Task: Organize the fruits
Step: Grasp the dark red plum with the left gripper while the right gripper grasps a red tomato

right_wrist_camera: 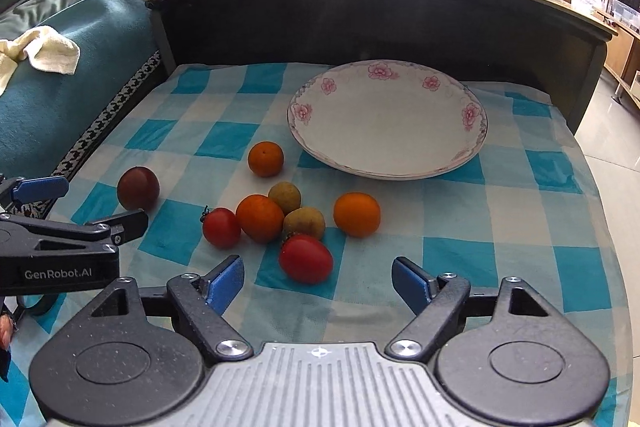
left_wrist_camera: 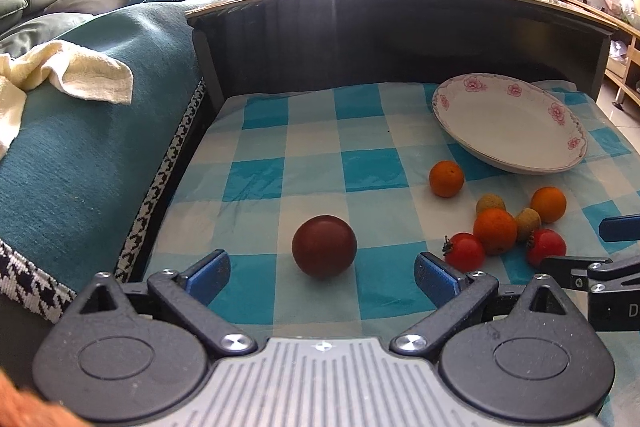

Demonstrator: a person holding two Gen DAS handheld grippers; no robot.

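Observation:
A white plate with pink flowers [left_wrist_camera: 516,155] [right_wrist_camera: 384,131] lies empty at the back right of the checked cloth. A dark red plum [left_wrist_camera: 324,246] [right_wrist_camera: 138,187] sits just ahead of my open left gripper [left_wrist_camera: 322,273], between its blue pads. A red tomato [right_wrist_camera: 306,259] [left_wrist_camera: 546,247] lies just ahead of my open right gripper [right_wrist_camera: 318,283]. Behind it are another tomato [right_wrist_camera: 221,227] [left_wrist_camera: 464,251], three oranges [right_wrist_camera: 260,218] [right_wrist_camera: 357,214] [right_wrist_camera: 265,159] and two small tan fruits [right_wrist_camera: 284,197] [right_wrist_camera: 304,223]. Both grippers are empty.
The blue-and-white checked cloth [left_wrist_camera: 280,167] [right_wrist_camera: 500,211] covers a low table with a dark raised back wall [left_wrist_camera: 400,39]. A teal-covered sofa with a cream towel [left_wrist_camera: 68,75] is at the left. The floor drops off at the right [right_wrist_camera: 616,115].

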